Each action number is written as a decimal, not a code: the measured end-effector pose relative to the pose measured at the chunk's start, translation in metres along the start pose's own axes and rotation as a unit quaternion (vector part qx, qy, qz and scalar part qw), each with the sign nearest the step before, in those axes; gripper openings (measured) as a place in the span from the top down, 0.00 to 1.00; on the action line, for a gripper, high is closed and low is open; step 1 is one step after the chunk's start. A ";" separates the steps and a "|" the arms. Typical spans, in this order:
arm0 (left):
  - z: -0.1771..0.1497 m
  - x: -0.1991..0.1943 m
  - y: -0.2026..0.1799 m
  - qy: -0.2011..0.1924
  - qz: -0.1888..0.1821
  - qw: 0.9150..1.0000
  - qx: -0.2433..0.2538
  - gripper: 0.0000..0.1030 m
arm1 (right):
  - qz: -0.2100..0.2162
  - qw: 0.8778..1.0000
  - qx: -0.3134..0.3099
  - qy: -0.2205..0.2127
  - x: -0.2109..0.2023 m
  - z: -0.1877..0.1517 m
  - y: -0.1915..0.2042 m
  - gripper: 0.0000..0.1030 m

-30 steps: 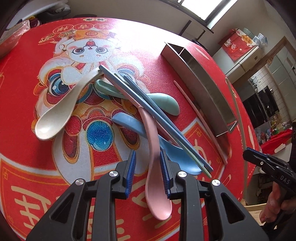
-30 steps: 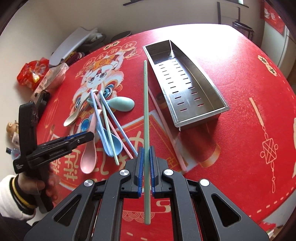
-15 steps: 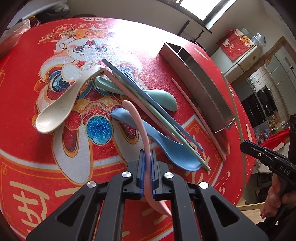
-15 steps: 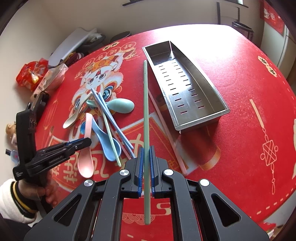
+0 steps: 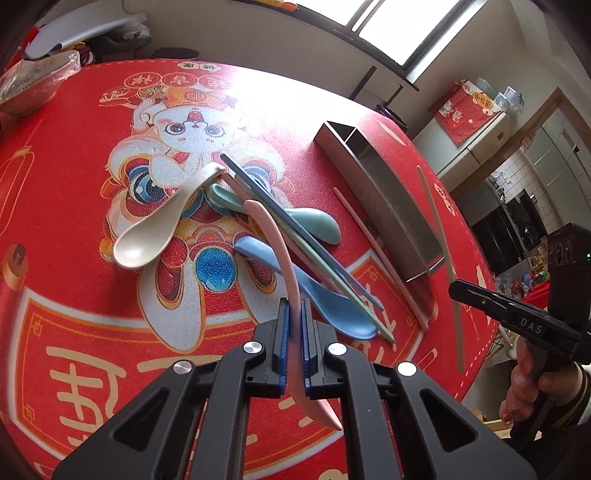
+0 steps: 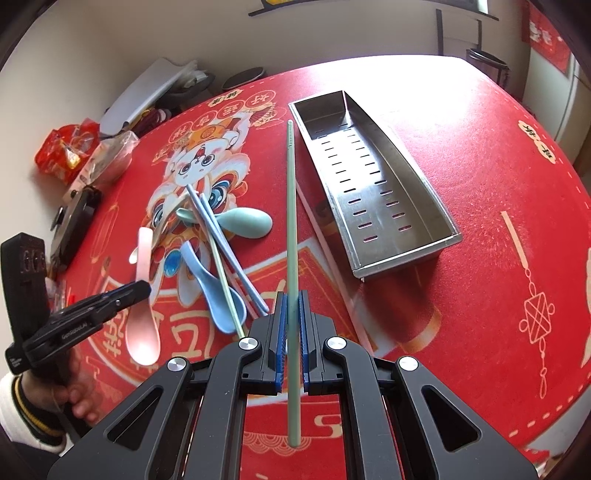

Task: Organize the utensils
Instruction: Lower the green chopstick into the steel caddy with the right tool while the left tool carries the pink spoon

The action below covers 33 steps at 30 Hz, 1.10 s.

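Your left gripper [image 5: 294, 334] clamps the pink spoon [image 5: 275, 236], your right gripper [image 6: 291, 325] clamps the green chopstick [image 6: 291, 206], tray [image 6: 402, 254] ahead-right of it.

pink spoon [image 5: 275, 236] | green chopstick [image 6: 291, 221] | red cartoon-print tablecloth [image 6: 480, 177] | possibly beige spoon [image 5: 155, 232]

daylight from window [image 5: 399, 26] | glare on tablecloth [image 5: 258, 85] | fisheye edges
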<state>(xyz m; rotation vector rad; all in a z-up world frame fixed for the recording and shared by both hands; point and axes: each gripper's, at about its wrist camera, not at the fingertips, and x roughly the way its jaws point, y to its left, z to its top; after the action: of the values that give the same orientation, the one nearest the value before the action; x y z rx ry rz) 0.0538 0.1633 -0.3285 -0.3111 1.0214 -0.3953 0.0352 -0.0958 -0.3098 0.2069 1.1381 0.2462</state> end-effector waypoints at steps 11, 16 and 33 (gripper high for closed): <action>0.023 -0.035 -0.029 -0.067 -0.017 0.997 -0.026 0.94 | -0.024 0.998 -0.062 -0.009 0.010 0.060 -0.026 0.94; 0.030 -0.039 -0.047 -0.101 0.013 0.993 -0.054 0.94 | 0.000 0.994 -0.105 -0.006 0.038 0.106 -0.030 0.94; 0.024 -0.032 -0.107 -0.154 0.097 0.973 -0.143 0.94 | 0.072 0.987 -0.087 0.117 0.112 0.121 -0.066 0.94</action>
<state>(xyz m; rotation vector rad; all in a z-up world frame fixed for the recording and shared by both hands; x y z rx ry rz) 0.0413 0.0850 -0.2469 -0.5096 0.7928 -0.0186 0.1957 -0.1302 -0.3765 0.1067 1.3281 0.5060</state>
